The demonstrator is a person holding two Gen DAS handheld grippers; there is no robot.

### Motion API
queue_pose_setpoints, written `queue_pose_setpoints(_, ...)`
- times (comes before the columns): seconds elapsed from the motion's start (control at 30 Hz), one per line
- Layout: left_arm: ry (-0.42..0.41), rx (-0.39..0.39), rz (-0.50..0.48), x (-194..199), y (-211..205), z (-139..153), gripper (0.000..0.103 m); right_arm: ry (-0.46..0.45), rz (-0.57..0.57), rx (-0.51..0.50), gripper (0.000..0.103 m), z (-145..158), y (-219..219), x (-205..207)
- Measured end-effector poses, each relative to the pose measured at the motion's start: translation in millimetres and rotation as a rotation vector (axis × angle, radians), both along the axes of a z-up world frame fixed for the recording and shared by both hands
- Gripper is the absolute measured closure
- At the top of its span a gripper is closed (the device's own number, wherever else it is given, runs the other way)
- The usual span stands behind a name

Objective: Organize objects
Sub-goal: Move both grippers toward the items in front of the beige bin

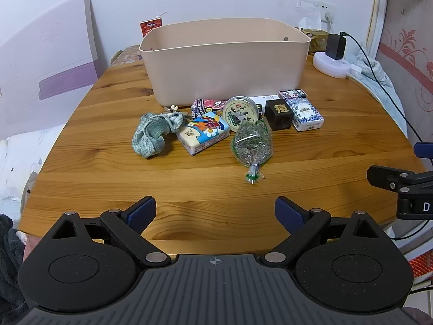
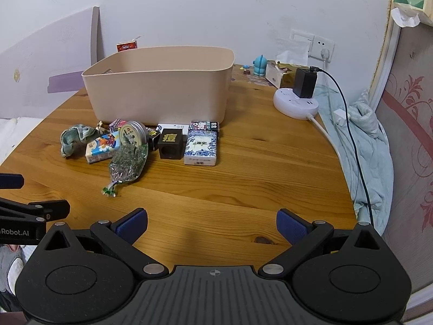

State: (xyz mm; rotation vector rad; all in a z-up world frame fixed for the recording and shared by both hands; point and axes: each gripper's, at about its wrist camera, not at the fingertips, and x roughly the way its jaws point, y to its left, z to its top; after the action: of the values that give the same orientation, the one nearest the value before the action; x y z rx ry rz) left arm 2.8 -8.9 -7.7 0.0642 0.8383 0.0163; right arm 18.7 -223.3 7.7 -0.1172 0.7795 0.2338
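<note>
I hold both the left hand-held gripper [image 1: 215,212] and right hand-held gripper [image 2: 212,223] released above the wooden desk [image 1: 189,184], small items clustered near the beige plastic bin [image 1: 224,62].

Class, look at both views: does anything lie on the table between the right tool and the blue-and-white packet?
Nothing visible does. Only bare table lies between the open right tool and the blue-and-white packet; the black cube sits beside it, to its left.

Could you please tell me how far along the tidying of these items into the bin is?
Nothing looks done yet: no item shows above the rim of the beige plastic bin, though its floor is hidden. Nothing is in hand; the left gripper and right gripper are open. Left: the crumpled green cloth, colourful tissue pack, round tin, black cube and others.
</note>
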Motion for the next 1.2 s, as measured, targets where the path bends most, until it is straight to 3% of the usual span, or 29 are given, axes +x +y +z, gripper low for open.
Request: queue_pose_setpoints(1.2, -0.001, 0.016, -0.033, 1, -14, 1, 0.007, 0.004, 0.005, 0.0, 0.0, 0, -4, 1)
